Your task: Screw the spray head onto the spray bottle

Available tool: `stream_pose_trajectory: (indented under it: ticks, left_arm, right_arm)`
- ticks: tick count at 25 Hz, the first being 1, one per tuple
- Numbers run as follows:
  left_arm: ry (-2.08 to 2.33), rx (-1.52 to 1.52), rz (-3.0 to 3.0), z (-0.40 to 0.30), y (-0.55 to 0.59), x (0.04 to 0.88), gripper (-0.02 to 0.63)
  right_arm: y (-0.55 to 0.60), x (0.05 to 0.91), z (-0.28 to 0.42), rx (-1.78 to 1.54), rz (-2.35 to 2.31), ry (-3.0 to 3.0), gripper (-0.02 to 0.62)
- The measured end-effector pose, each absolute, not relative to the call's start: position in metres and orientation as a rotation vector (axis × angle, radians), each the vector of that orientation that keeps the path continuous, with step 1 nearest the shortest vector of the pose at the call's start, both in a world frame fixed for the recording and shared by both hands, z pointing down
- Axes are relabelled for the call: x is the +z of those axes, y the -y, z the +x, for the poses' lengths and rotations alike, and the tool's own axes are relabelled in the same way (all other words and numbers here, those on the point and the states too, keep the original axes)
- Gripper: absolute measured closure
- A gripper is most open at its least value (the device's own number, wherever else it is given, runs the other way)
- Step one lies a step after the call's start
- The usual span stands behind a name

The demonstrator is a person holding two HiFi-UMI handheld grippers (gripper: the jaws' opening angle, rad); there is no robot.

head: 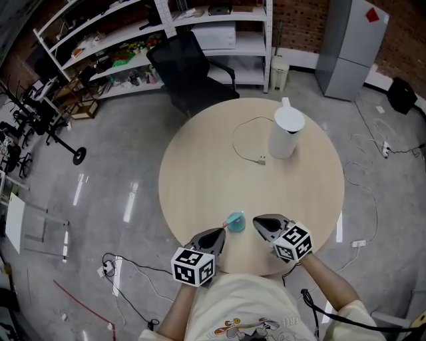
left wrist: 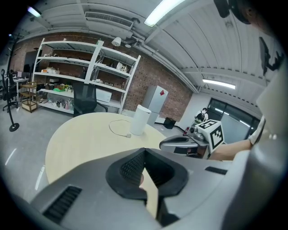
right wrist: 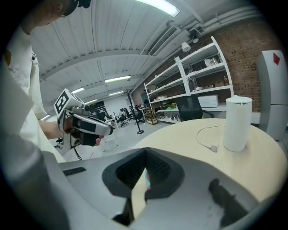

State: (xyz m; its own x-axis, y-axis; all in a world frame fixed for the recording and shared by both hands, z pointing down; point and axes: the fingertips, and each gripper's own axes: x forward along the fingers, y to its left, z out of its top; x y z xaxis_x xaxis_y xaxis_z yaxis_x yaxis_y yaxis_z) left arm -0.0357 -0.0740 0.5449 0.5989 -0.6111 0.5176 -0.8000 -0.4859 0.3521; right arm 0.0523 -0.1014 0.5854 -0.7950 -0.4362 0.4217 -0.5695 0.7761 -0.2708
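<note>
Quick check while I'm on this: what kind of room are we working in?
Most likely a workshop or lab: white metal shelves loaded with gear, a brick wall behind, a bare concrete floor, and one round table.

**Workshop room with a round table, shelving and brick walls**

A round, pale wood table (head: 200, 166) stands on a glossy grey concrete floor (head: 113, 193). On the table sit a white cylinder (head: 285, 134) and a thin looped cable (head: 243, 142). Behind the table is a black office chair (head: 190, 70). Beyond it, white metal shelves (head: 126, 36) full of small items line a red brick wall (head: 299, 18). A tall grey cabinet (head: 349, 46) stands to the right. Loose cables lie on the floor. Long strip lights (left wrist: 167, 11) run along a white ribbed ceiling.
</note>
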Motion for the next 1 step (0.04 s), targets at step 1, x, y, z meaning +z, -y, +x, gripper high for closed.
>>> stream_pose_trajectory:
  ticks: [1]
  left_arm:
    - [1.116, 0.439, 2.258, -0.0366, 0.0738, 0.5453, 0.600]
  right_arm:
    - [0.1013, 0.5853, 0.0496, 0.560, 0.765, 2.639, 0.589]
